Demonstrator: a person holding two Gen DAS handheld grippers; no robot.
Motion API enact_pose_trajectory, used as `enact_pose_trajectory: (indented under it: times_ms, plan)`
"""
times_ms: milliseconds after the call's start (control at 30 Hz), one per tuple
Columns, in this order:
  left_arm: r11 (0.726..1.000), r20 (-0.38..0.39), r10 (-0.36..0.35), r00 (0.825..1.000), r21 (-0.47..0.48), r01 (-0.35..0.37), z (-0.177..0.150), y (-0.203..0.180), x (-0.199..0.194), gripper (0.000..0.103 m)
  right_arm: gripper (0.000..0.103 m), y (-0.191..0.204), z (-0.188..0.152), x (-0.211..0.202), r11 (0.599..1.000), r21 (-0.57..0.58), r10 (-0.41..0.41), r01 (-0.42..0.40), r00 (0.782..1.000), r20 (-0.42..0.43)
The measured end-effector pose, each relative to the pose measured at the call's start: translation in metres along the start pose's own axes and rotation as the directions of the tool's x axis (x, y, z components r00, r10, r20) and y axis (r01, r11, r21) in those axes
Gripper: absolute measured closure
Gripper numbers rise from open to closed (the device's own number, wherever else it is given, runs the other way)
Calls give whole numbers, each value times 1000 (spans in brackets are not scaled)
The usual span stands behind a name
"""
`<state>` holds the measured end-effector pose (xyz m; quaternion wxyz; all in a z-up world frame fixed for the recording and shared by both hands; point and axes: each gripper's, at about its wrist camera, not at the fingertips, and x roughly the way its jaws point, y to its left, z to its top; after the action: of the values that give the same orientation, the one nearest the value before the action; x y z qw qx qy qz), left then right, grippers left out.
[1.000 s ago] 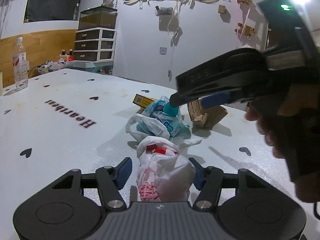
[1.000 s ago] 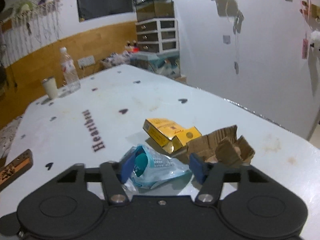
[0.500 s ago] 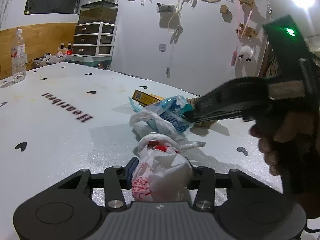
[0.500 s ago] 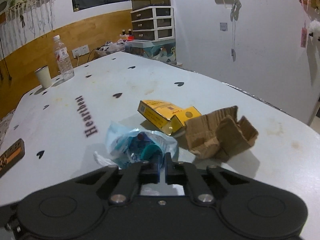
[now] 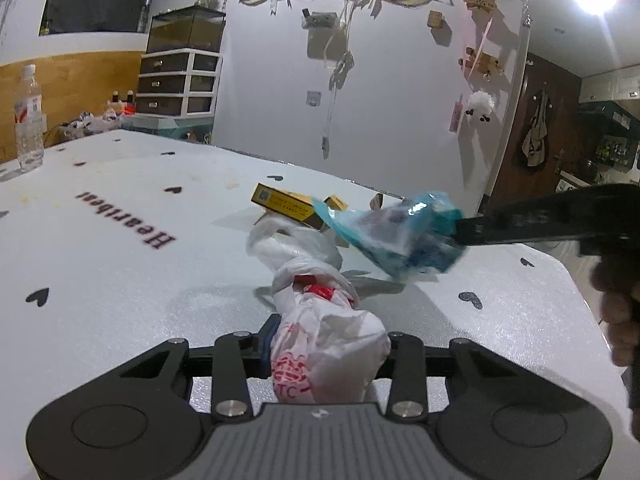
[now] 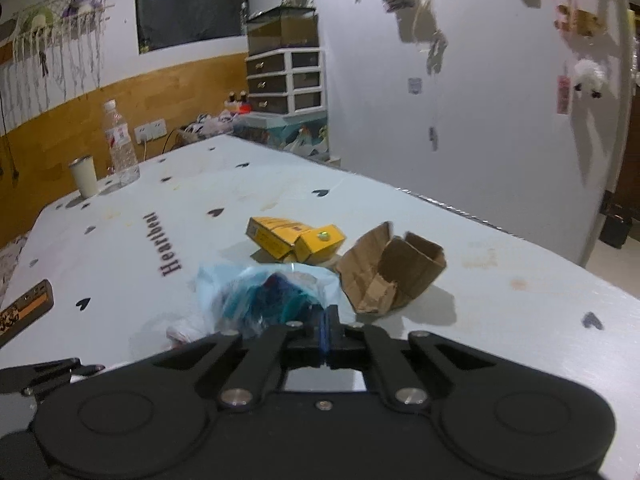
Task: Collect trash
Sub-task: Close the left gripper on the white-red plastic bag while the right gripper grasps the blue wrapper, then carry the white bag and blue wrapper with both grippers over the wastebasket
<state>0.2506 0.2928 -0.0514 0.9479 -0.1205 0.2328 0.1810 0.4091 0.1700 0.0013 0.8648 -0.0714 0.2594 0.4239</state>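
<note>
Jaws of my left gripper just closed in, pinching white plastic bag on worktop. Right gripper jaws pressed together on blue wrapper, lifted ahead of them; yellow box beyond.

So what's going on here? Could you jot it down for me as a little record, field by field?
Setting: white table printed with small hearts
Left gripper: closed on a white plastic bag with red print, jaws just closing in
Right gripper: shut on a blue plastic wrapper, held clear of the table
Not yet picked up: yellow box, torn cardboard piece
Further back: water bottle, white cup
</note>
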Motion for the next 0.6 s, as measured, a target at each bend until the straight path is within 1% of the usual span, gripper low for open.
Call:
enact_pose_trajectory:
  times_ms: [167,300,400,600]
  plan:
    - [1000,48,-8,999,-2,8,1,-5,-15,62,103,-14,-8,-28,1000,6,-22,22,999,31]
    - [1000,74,17,997,-10,-16,2,-6,-24,62,103,-25,-15,-48,999,31,-20,18,999,50]
    - [1000,83,19,996,-26,-17,1,-7,-29,62,103,-31,-21,-63,999,48,-10,7,998,67]
    - [999,85,35,996,-5,-35,-1,-20,-35,62,103,-34,-34,-90,999,46,-14,9,995,94]
